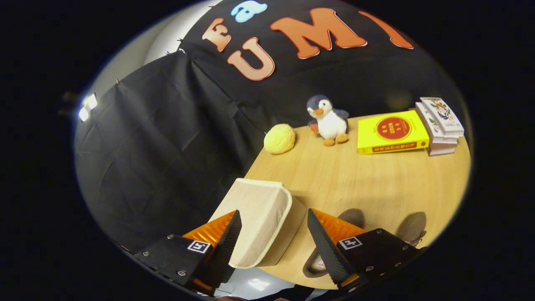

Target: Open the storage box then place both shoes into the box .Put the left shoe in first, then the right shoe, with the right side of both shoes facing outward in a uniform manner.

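Note:
A beige fabric storage box [256, 217] with pale trim stands at the table's near left corner, its lid down. My gripper [273, 212] hovers above it, open, with the fingers spread wide to either side of the lid and not touching it. Two grey shoes rest on the table right of the box. The nearer shoe [352, 217] is mostly hidden behind the right finger, with its toe showing beyond the finger. Further right, the other shoe [411, 226] shows its toe and some laces.
On the wooden table [376, 184], at its far side, are a yellow bun-shaped toy [279, 139], a plush penguin [330, 120], a yellow book [392, 132] and a stack of books [441, 125]. Black cloth hangs left of the table.

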Tool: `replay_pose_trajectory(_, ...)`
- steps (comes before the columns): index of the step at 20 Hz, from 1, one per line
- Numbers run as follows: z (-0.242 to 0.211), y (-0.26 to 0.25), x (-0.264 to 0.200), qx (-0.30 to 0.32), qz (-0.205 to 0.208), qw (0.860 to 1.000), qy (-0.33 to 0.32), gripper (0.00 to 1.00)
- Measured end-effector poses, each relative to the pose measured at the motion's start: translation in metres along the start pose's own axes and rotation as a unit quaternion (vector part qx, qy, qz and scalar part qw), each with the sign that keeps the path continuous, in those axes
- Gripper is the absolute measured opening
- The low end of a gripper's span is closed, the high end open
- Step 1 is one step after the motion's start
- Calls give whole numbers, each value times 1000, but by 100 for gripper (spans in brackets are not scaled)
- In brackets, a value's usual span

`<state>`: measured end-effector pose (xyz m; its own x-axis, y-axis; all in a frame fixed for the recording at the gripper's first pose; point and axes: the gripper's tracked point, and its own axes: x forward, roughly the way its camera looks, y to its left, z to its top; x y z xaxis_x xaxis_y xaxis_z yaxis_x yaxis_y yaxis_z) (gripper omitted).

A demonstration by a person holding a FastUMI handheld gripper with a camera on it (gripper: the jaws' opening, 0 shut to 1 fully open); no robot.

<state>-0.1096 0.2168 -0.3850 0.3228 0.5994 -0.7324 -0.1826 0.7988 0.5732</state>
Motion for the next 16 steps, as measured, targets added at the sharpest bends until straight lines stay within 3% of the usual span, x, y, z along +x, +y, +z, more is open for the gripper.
replay_pose_trajectory(7,-64,13,57,30,42,993,103,95)
replay_pose_trajectory(16,-102,24,92,91,79,982,144,93)
